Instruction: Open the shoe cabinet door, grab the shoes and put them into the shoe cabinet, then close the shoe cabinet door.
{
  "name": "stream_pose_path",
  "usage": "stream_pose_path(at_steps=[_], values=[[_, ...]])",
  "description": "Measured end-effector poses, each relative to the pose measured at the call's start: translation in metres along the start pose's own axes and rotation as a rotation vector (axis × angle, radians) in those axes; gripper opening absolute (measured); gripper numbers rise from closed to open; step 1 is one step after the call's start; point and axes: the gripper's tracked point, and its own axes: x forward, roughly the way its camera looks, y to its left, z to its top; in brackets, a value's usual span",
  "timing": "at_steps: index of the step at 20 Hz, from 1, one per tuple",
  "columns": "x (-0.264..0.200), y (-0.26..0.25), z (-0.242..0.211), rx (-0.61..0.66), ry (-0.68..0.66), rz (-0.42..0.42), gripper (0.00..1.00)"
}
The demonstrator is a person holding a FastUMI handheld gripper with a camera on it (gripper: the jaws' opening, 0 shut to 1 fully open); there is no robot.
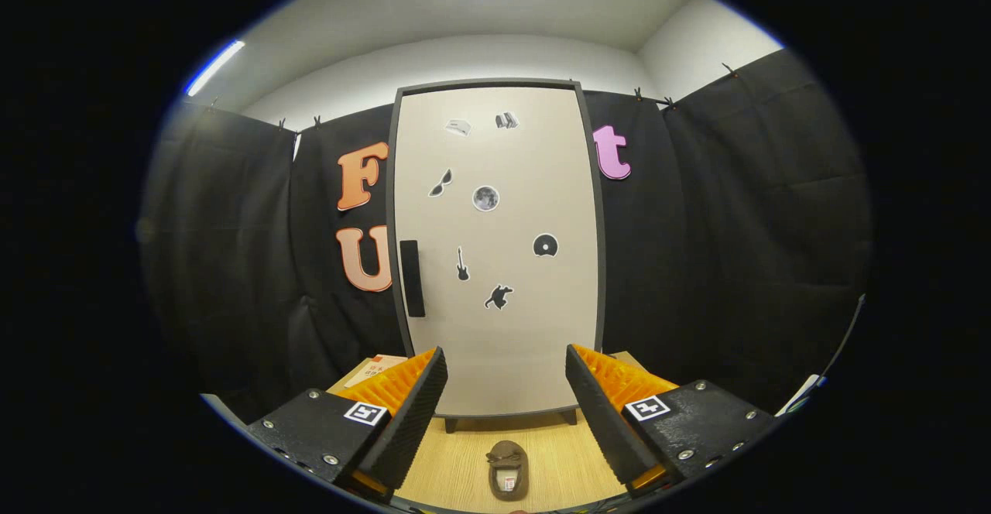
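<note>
Facing shut cabinet door (495, 251); tongs (506, 367) agape

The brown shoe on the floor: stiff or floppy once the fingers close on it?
The shoe looks like a soft slipper with a low collar, so it will probably flex. Lying flat on its sole, it should not roll. It seems light. The gripper is open above it, facing the closed cabinet door.
</note>
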Motion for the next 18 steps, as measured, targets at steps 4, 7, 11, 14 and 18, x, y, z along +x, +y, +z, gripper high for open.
stream_pose_path(at_steps=[4, 7, 11, 14, 18], values=[[0.005, 0.004, 0.000, 0.000, 0.000, 0.000, 0.96], [0.008, 0.004, -0.002, -0.007, 0.003, -0.005, 0.96], [0.017, 0.010, -0.008, 0.007, 0.010, 0.004, 0.96], [0.035, 0.025, -0.005, 0.009, -0.002, 0.031, 0.96], [0.075, 0.058, 0.006, -0.007, -0.031, 0.086, 0.96]])
